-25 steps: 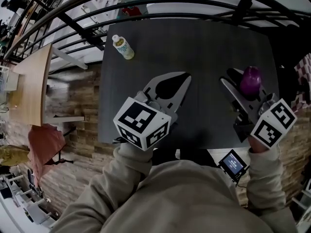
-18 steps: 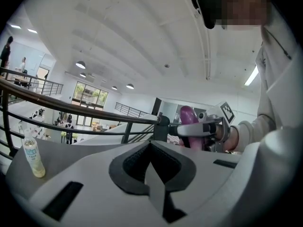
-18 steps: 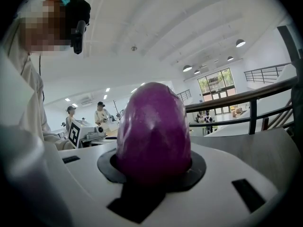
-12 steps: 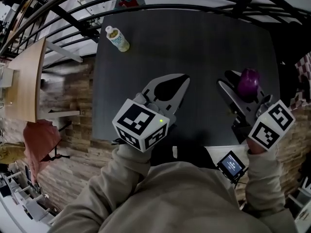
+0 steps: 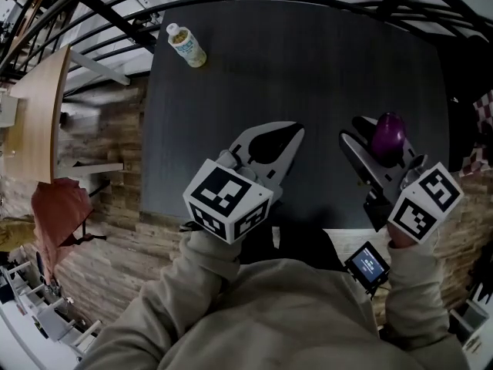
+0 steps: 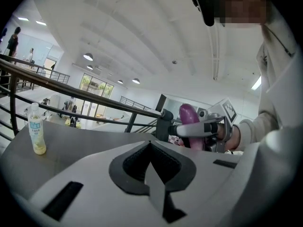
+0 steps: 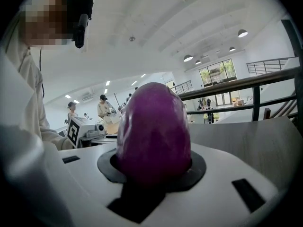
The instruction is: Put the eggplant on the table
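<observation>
A purple eggplant (image 5: 387,133) stands upright between the jaws of my right gripper (image 5: 374,139), which is shut on it over the right side of the dark table (image 5: 308,60). In the right gripper view the eggplant (image 7: 154,131) fills the middle, seated in the dark pads of the right gripper (image 7: 152,170). My left gripper (image 5: 291,132) hovers over the table's near middle, shut with nothing in it. The left gripper (image 6: 150,144) has its jaws closed on each other, and beyond them the held eggplant (image 6: 188,119) shows at the right.
A small yellow-green bottle (image 5: 186,45) stands at the table's far left corner, also visible as the bottle (image 6: 36,135). Black railings (image 5: 115,21) run behind the table. A light wooden tabletop (image 5: 35,129) lies to the left. A small screen device (image 5: 370,262) hangs near my right sleeve.
Both grippers have sunk a little toward the table, the eggplant still held in the right one. The head view has shifted, so more of the table shows.
</observation>
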`<move>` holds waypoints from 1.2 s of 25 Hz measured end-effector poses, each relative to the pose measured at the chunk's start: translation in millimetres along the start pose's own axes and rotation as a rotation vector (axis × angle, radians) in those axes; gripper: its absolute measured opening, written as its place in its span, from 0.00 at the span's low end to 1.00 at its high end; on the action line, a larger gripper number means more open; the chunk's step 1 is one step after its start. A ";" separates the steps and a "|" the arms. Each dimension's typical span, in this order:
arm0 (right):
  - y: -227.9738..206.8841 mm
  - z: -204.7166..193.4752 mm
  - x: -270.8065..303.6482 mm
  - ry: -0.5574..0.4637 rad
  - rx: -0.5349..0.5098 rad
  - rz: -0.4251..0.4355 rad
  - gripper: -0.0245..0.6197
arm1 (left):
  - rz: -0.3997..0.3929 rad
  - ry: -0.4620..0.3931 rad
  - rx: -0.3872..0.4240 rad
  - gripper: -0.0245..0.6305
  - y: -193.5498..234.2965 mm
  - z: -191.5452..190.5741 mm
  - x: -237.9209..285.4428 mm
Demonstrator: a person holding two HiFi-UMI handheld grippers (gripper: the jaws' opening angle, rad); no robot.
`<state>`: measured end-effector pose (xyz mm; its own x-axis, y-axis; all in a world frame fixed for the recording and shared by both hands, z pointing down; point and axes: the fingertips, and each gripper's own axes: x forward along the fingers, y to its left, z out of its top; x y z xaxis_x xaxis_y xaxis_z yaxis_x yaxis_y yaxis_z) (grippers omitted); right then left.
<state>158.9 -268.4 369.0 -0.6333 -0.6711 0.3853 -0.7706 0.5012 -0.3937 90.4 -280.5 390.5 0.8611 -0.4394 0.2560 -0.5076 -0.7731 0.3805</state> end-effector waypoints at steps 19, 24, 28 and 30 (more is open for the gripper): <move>-27.1 -78.0 32.2 0.145 0.068 0.003 0.29 | 0.051 0.075 -0.098 0.05 25.0 -58.9 2.3; -38.6 -107.7 30.6 0.220 0.086 -0.005 0.29 | 0.050 0.089 -0.117 0.05 23.8 -65.8 3.9; -45.4 -131.5 24.5 0.239 0.110 -0.002 0.29 | 0.045 0.097 -0.113 0.05 14.9 -78.6 7.6; -46.8 -137.0 24.1 0.253 0.114 0.002 0.29 | 0.046 0.104 -0.116 0.05 15.4 -82.7 8.2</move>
<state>170.0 -233.2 511.1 -0.6432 -0.5052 0.5753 -0.7656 0.4281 -0.4801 87.0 -258.2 471.9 0.8321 -0.4185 0.3641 -0.5517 -0.6925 0.4649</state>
